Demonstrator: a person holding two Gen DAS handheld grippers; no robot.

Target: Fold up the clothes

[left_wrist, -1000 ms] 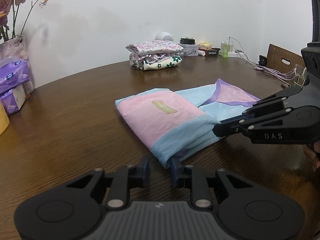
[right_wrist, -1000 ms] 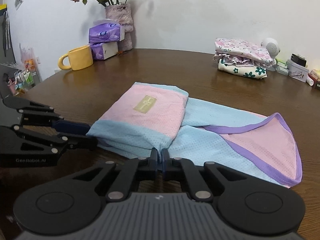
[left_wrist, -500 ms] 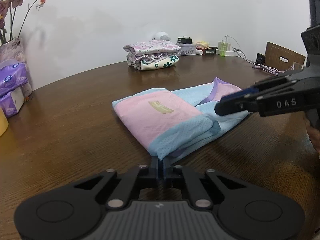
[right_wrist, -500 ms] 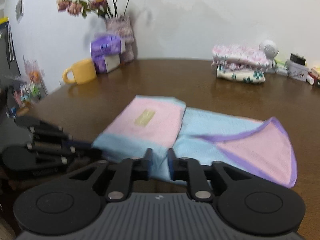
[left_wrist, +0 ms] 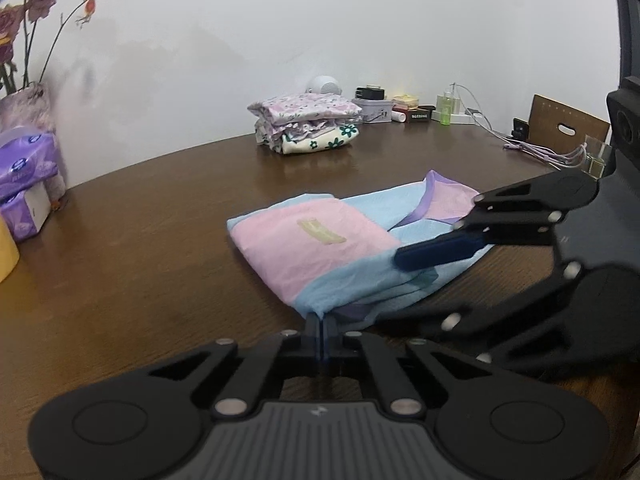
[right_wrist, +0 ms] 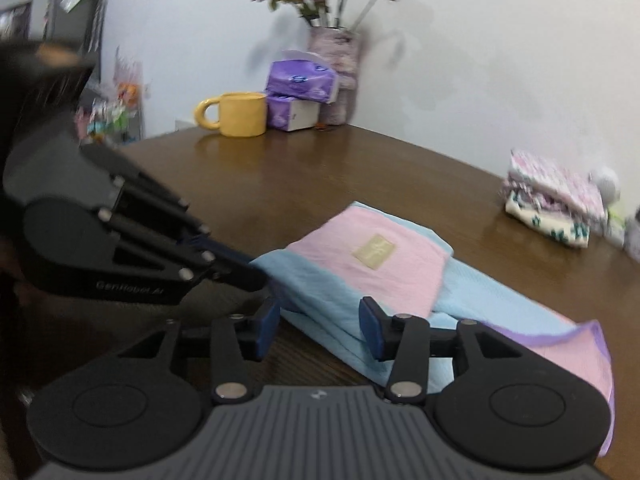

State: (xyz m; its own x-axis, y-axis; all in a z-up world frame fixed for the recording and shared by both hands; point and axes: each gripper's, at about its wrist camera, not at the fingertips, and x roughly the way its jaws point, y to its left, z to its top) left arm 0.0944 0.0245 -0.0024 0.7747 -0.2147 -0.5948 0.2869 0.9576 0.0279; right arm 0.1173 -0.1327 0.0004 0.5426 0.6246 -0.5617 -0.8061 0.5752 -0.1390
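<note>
On the table: a pink and light-blue garment [left_wrist: 320, 248] lies partly folded on the brown wooden table [left_wrist: 140, 264], centre of the left-wrist frame; its purple-trimmed end spreads toward the right.
Garment patch: 1 small tan patch [left_wrist: 320, 232] sits on the pink panel, facing up.
Left gripper: the left gripper [left_wrist: 321, 330], bottom centre of its own frame, has its 2 fingers pressed together on the near light-blue corner of the garment; the cloth comes up to a point between them.
Right gripper: the right gripper [right_wrist: 318, 324], lower centre of its own frame, has its jaws opening; the blue pads [right_wrist: 370, 326] stand apart over the garment's folded blue edge, with cloth between them and not pressed by either.
Right gripper, left-wrist view: it enters from the right, 1 blue pad over the garment's right edge.
Folded stack: floral clothes [left_wrist: 306, 122] lie piled at the far side, well apart from the garment.
Upper left, right-wrist view: yellow mug [right_wrist: 238, 114], purple tissue packs [right_wrist: 302, 94], vase of flowers [right_wrist: 334, 68], close together.
</note>
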